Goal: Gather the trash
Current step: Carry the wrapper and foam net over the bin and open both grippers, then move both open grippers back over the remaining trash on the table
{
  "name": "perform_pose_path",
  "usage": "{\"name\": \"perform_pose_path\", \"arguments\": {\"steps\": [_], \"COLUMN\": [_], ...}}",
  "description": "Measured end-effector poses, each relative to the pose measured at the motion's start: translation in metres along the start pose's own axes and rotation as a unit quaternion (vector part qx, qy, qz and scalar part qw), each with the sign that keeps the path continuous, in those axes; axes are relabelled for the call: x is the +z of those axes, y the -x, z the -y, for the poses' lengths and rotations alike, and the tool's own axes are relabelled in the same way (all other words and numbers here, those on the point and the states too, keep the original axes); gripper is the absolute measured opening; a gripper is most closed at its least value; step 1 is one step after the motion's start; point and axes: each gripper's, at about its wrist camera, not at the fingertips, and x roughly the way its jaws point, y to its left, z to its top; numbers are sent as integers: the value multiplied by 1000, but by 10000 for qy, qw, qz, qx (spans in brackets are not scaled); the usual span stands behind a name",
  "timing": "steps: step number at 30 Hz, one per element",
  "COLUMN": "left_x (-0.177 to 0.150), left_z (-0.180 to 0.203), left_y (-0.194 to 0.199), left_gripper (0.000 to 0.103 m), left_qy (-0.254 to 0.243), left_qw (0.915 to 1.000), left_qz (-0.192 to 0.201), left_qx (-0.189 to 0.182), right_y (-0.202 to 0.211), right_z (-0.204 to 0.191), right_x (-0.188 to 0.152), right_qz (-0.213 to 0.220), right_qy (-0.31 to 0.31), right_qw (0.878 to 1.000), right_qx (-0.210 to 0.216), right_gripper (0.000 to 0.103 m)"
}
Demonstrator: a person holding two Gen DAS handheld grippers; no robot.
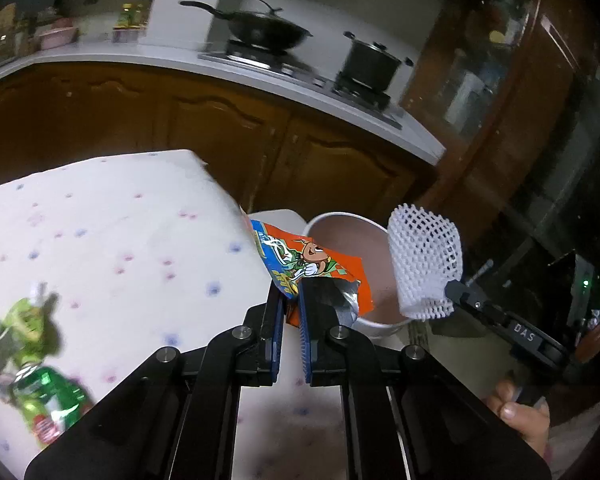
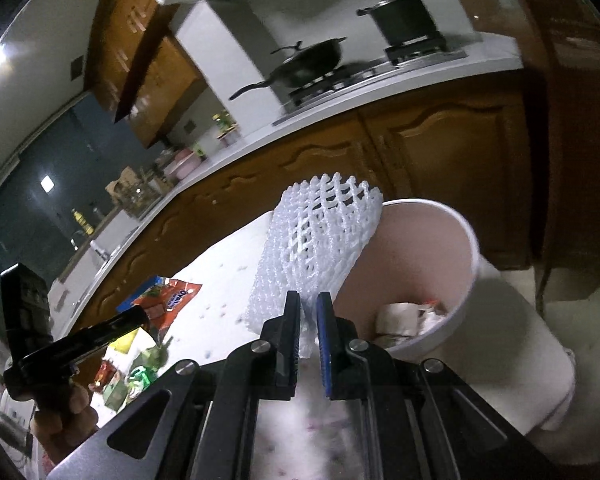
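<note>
My left gripper [image 1: 291,300] is shut on an orange snack wrapper [image 1: 312,266], held just past the table's corner at the near rim of a white bin [image 1: 374,326]. My right gripper [image 2: 309,304] is shut on a white foam fruit net [image 2: 316,236], which stands up in front of the white bin [image 2: 466,240]; paper scraps [image 2: 408,318] lie in the bin's bottom. From the left wrist view the foam net [image 1: 426,258] hangs over the bin's right rim, pinched by the right gripper [image 1: 454,294]. From the right wrist view the left gripper's tip [image 2: 142,316] touches the orange wrapper [image 2: 168,306].
A table with a dotted white cloth [image 1: 112,240] carries a crumpled green wrapper [image 1: 40,364], and more wrappers [image 2: 128,376] lie on it in the right wrist view. Behind stand brown cabinets [image 1: 220,120] and a counter with a wok [image 1: 264,30] and a pot [image 1: 370,64].
</note>
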Motion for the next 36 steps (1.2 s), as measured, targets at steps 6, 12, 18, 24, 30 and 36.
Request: {"name": "perform_pose_path", "arguments": {"steps": [6, 12, 18, 24, 30, 36], "left_x": [14, 22, 25, 26, 24, 25], "left_z": [26, 47, 58, 60, 58, 52], "left_y": [-33, -75, -105, -128, -130, -121], "left_gripper": [6, 7, 7, 13, 40, 40], "left_qy": [-234, -434, -518, -507, -445, -417], "left_qw": [9995, 9982, 9967, 9952, 9955, 9962], "left_qz": [-167, -409, -614, -840, -839, -763], "left_qx": [-144, -103, -59, -21, 8, 33], "right_y": [-1, -8, -17, -26, -32, -28], "right_z": [26, 44, 56, 66, 75, 77], "right_x": [12, 19, 22, 27, 27, 25], "right_qz": [34, -4, -82, -135, -210, -159], "right_qy": [-113, -112, -116, -157, -337, -406], "right_qw": [9997, 9992, 9989, 9985, 9984, 9983], "right_qx": [-208, -373, -450, -507, -397, -394], "right_gripper": [8, 8, 8, 13, 25, 27]}}
